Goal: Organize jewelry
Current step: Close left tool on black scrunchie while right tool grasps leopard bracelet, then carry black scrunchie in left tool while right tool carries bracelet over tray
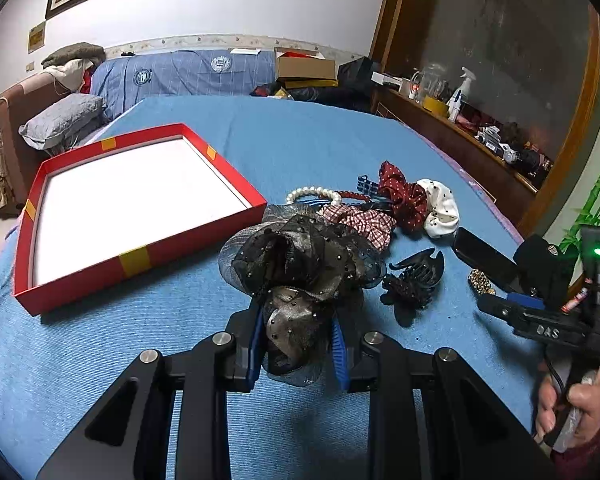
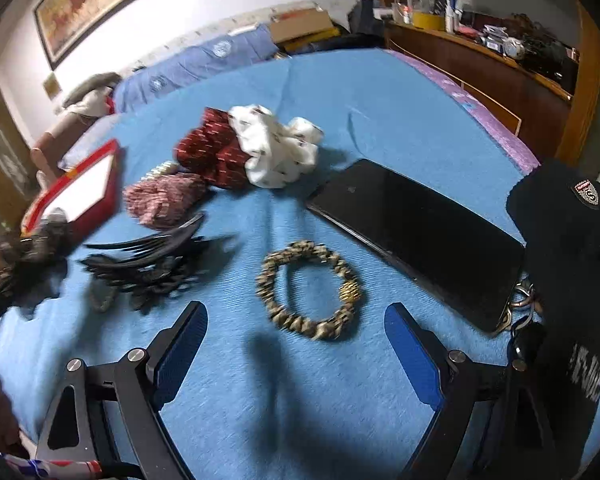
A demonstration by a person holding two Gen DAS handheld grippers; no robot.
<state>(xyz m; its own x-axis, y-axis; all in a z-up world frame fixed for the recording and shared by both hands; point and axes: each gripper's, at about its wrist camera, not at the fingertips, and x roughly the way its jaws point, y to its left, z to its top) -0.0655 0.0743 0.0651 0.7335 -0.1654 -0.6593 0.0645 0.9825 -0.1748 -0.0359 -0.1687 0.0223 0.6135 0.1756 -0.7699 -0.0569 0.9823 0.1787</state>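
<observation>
Left hand-held gripper (image 1: 298,346) clamped on black organza scrunchie (image 1: 300,276) beside red box (image 1: 140,260); right hand-held gripper (image 2: 296,354), jaws apart, nears leopard bracelet (image 2: 308,290); lift clear before carrying, to avoid snagging neighbours.

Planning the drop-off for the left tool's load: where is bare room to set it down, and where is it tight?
The red box has a bare white floor, all free. Bare blue bedcover lies beyond the box and the pile. Crowded: the scrunchies, pearl bracelet and black claw clip cluster right of the box. Phone and leopard hair tie fill the right tool's side.
</observation>
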